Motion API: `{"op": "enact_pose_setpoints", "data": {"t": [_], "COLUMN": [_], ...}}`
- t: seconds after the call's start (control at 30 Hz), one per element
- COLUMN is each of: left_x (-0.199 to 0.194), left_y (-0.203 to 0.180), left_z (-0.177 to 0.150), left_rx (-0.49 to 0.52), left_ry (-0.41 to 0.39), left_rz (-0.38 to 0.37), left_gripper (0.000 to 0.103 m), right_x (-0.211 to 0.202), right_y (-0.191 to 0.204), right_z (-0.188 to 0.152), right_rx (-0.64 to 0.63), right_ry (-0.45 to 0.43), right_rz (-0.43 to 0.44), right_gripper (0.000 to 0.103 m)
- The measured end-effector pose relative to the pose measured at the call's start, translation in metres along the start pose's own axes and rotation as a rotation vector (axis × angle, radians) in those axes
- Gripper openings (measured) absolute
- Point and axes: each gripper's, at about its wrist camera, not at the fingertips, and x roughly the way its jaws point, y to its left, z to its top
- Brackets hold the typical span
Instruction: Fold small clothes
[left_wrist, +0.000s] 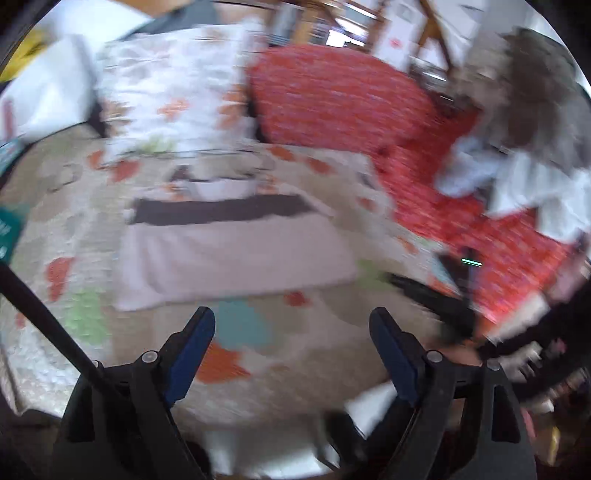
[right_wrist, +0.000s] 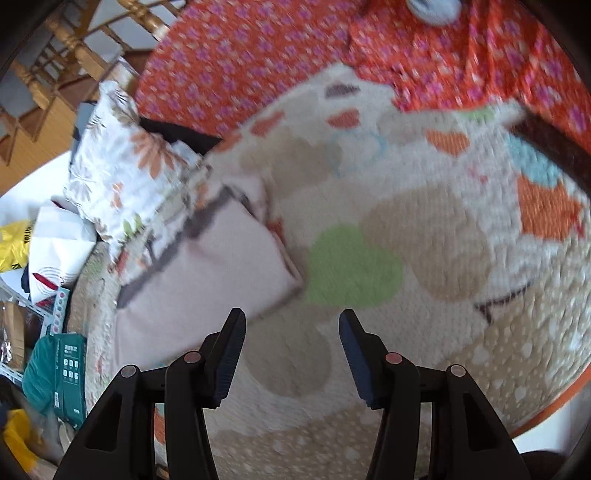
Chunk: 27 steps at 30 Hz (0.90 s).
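Both tongs gape, empty, above seemingly folded pale garment.

A cream bedspread patched with orange, green and tan hearts covered the bed. An orange flowered cloth lay across its far side, a floral pillow beside that. Wooden stair railings rose behind, daylight bright on everything, clutter piled left.
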Motion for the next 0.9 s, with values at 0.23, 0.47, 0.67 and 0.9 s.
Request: {"op": "enact_pose_setpoints", "data": {"t": [0.23, 0.47, 0.67, 0.9], "left_x": [0.064, 0.108, 0.139, 0.145], "left_y": [0.111, 0.152, 0.172, 0.186], "left_z": [-0.034, -0.031, -0.029, -0.048], "left_rx": [-0.315, -0.374, -0.328, -0.362], "left_ry": [0.019, 0.022, -0.077, -0.135], "left_rz": [0.153, 0.230, 0.336, 0.352], "left_gripper": [0.085, 0.085, 0.085, 0.085], "right_x": [-0.004, 0.020, 0.053, 0.032], "right_y": [0.016, 0.105, 0.080, 0.035], "right_z": [0.032, 0.035, 0.003, 0.000], "right_rx": [-0.115, -0.288, -0.269, -0.240], "right_ry": [-0.063, -0.029, 0.106, 0.084], "right_rz": [-0.117, 0.048, -0.050, -0.146], "right_gripper": [0.060, 0.060, 0.060, 0.060]}}
